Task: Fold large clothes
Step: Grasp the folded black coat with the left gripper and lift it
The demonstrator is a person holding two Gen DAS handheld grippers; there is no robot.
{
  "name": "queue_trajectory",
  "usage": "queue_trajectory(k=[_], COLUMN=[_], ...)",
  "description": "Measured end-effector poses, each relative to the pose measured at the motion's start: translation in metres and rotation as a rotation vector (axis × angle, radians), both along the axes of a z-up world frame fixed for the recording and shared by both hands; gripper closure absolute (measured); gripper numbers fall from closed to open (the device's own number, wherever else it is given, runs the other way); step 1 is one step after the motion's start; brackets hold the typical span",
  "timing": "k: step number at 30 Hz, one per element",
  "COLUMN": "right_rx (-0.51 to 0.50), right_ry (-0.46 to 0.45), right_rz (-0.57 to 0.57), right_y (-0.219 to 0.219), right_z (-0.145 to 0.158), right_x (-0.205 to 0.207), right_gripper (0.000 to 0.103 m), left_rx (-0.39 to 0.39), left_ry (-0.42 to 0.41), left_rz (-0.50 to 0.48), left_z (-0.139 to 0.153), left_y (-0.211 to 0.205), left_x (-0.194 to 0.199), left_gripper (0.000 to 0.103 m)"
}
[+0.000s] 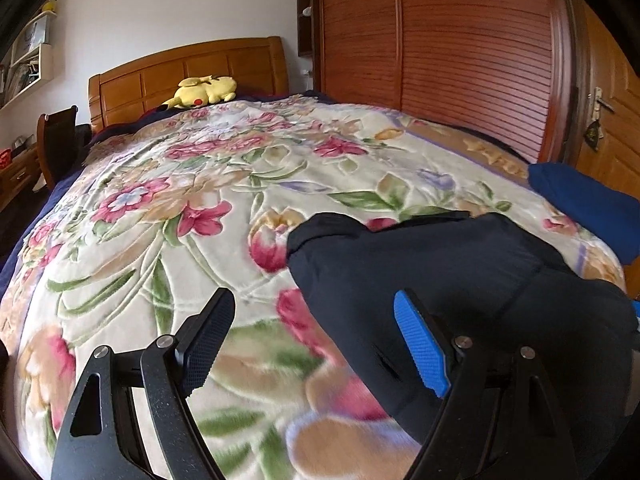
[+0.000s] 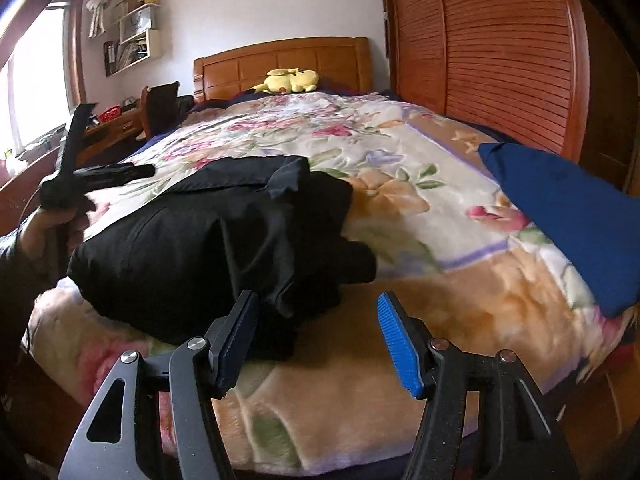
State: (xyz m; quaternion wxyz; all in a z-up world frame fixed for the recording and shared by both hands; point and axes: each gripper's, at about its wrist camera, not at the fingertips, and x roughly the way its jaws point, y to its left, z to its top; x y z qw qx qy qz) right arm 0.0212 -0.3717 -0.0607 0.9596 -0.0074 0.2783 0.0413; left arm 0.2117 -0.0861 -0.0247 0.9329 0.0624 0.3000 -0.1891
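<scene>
A black garment (image 2: 224,236) lies bunched and partly folded on the floral blanket (image 2: 400,184) near the bed's front edge. It also fills the lower right of the left wrist view as the black garment (image 1: 460,280). My right gripper (image 2: 316,336) is open just in front of the garment's near edge, with nothing between its fingers. My left gripper (image 1: 312,340) is open over the blanket, its blue pad beside the garment's left edge, not pressing it. In the right wrist view the left gripper (image 2: 100,168) is held by a hand (image 2: 48,216) at the garment's far left.
A blue cloth (image 2: 560,216) lies on the bed's right side, also seen as the blue cloth (image 1: 588,204). A yellow plush toy (image 2: 290,80) rests by the wooden headboard (image 2: 280,60). A slatted wooden wardrobe (image 2: 500,52) stands along the right. A desk and chair (image 2: 160,108) are at the left.
</scene>
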Motion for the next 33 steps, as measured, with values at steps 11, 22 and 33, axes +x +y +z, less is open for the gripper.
queue_trajectory(k=[11,22,33], right_rx=[-0.007,0.018,0.061], right_ry=[0.038,0.057,0.104], right_rz=[0.004,0.005,0.003], right_y=[0.001,0.010,0.018], right_z=[-0.011,-0.012,-0.016], right_x=[0.006,0.021,0.040], right_gripper=[0.039,0.039,0.039], left_rx=[-0.038,-0.020,-0.101], left_ry=[0.080,0.118,0.277], left_rz=[0.027,0.028,-0.022], left_z=[-0.024,-0.032,-0.057], left_y=[0.002,-0.014,-0.019], left_x=[0.061,0.086,0.109], left_gripper=[0.020,0.020,0.022])
